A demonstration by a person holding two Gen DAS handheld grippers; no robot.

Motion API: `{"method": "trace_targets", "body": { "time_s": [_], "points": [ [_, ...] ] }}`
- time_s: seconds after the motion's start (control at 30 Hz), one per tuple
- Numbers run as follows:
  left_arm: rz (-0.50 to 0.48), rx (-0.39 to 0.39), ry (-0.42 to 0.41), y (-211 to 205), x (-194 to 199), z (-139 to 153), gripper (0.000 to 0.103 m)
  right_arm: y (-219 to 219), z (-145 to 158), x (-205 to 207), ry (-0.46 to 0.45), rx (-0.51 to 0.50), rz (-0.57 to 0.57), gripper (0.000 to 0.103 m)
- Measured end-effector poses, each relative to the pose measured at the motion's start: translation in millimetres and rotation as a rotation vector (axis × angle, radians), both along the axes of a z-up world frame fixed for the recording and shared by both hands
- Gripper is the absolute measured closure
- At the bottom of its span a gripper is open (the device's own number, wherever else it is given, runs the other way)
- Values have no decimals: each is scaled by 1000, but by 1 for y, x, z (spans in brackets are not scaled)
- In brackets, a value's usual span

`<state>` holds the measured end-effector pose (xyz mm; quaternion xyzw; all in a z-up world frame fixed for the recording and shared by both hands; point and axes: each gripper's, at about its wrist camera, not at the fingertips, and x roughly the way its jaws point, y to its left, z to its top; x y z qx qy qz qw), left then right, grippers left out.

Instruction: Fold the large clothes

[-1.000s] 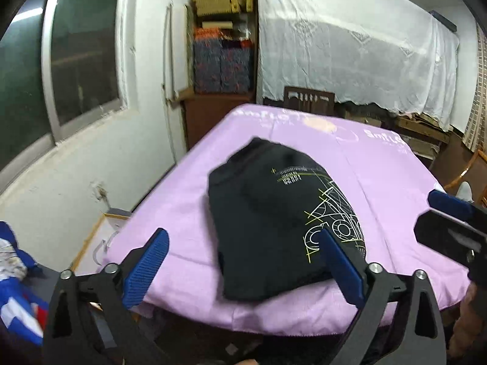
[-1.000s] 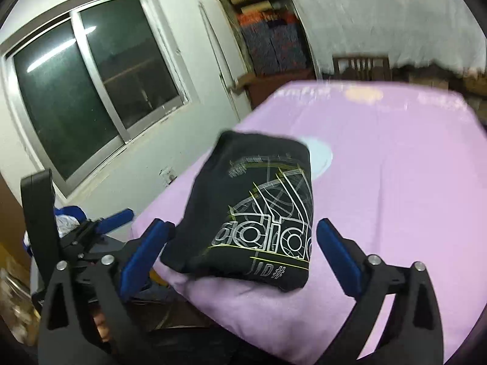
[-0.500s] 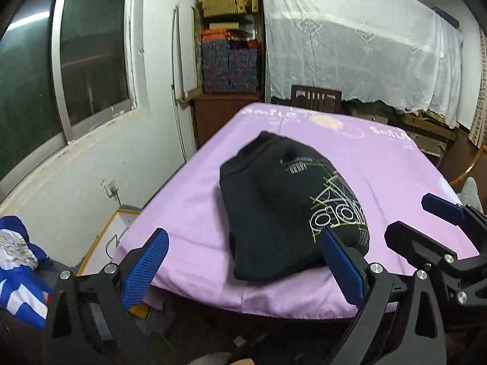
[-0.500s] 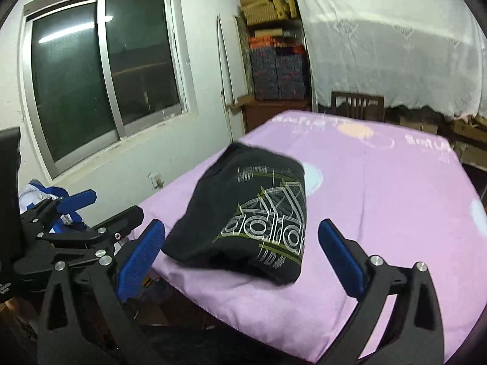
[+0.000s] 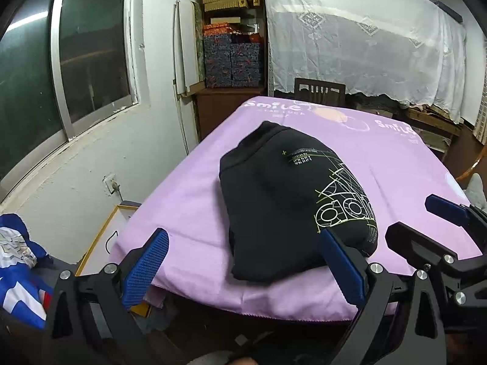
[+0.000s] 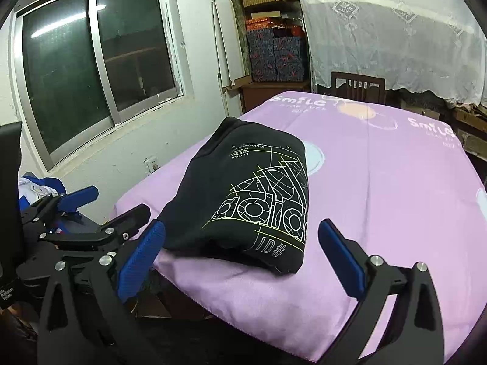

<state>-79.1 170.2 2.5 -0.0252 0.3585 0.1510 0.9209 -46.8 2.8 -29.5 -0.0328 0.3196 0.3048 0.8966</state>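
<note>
A black garment (image 5: pixel 283 194) with a white and yellow line print lies folded into a compact bundle near the front left corner of the purple-covered table (image 5: pixel 395 164). The right wrist view shows the same black garment (image 6: pixel 252 194) on the purple cover (image 6: pixel 380 188). My left gripper (image 5: pixel 243 267) hangs open in front of the table edge, holding nothing. My right gripper (image 6: pixel 243 258) is open too, just short of the bundle, with nothing between its blue pads. The right gripper (image 5: pixel 432 225) shows at the right in the left wrist view, and the left gripper (image 6: pixel 100 203) appears at the left in the right wrist view.
A window (image 5: pixel 61 70) and white wall run along the left. Blue and white clothes (image 5: pixel 18 267) lie low at the left. Behind the table stand a wooden chair (image 5: pixel 319 91), stacked boxes on a shelf (image 5: pixel 234 60) and a white lace curtain (image 5: pixel 365 39).
Both grippers have pulled back and away from the table, staying open. The folded black garment lies where it was.
</note>
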Motion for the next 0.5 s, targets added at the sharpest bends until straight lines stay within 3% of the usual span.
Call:
{"method": "trace_targets", "body": {
  "time_s": [0.5],
  "points": [
    [-6, -5, 2, 0, 0, 2, 4, -2, 0, 1, 0, 11, -4, 5]
  ]
}}
